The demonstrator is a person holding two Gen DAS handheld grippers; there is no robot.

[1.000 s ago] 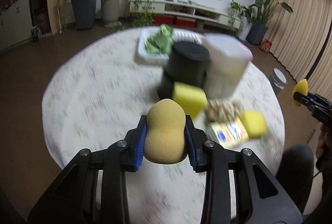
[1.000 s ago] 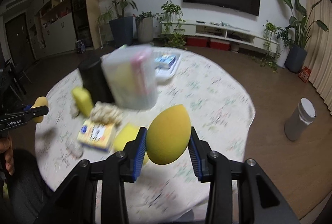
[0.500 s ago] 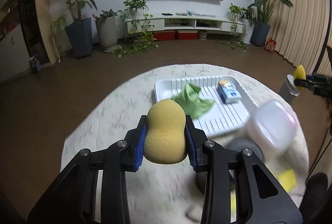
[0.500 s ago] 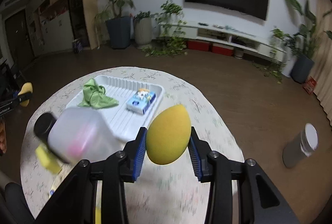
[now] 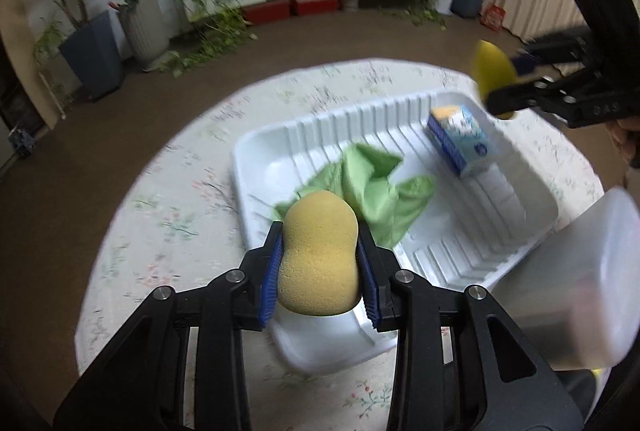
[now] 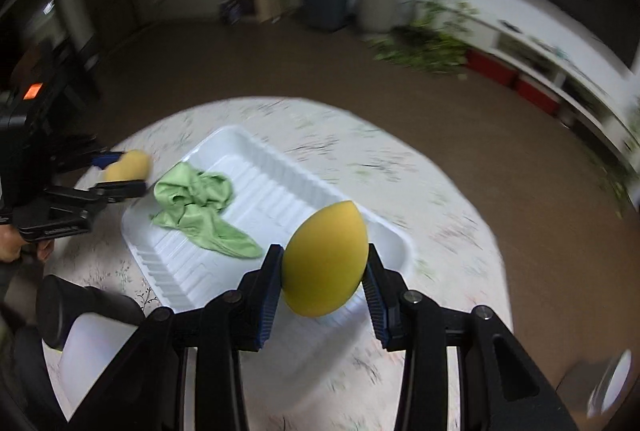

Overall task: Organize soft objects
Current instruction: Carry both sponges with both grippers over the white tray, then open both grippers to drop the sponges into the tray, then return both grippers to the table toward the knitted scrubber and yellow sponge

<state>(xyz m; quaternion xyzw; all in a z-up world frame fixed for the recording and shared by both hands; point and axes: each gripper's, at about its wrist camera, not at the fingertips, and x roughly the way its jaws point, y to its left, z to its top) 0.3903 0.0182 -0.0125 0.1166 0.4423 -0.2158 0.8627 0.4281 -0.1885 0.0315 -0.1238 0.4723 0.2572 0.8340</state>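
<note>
My left gripper (image 5: 320, 263) is shut on a tan peanut-shaped sponge (image 5: 318, 255), held over the near left corner of the white ribbed tray (image 5: 472, 251). My right gripper (image 6: 324, 267) is shut on a yellow egg-shaped sponge (image 6: 324, 259) above the tray's (image 6: 248, 167) right end. A crumpled green cloth (image 5: 372, 191) (image 6: 200, 207) lies in the tray. A blue-and-white wrapped sponge pack (image 5: 460, 139) rests at the tray's far right. Each gripper shows in the other's view: the right gripper (image 5: 500, 83) at the upper right, the left gripper (image 6: 128, 171) at the left.
The tray sits on a round table with a floral cloth (image 5: 168, 215). A translucent plastic container (image 5: 576, 287) (image 6: 92, 355) and a black cylinder (image 6: 68, 307) stand beside the tray. Potted plants, a low TV shelf and brown floor surround the table; a grey bin (image 6: 604, 383) stands on the floor.
Both grippers swept across the table from the cluttered near side to over the white tray, each keeping its sponge. The container and black cylinder slid toward the frame edges.
</note>
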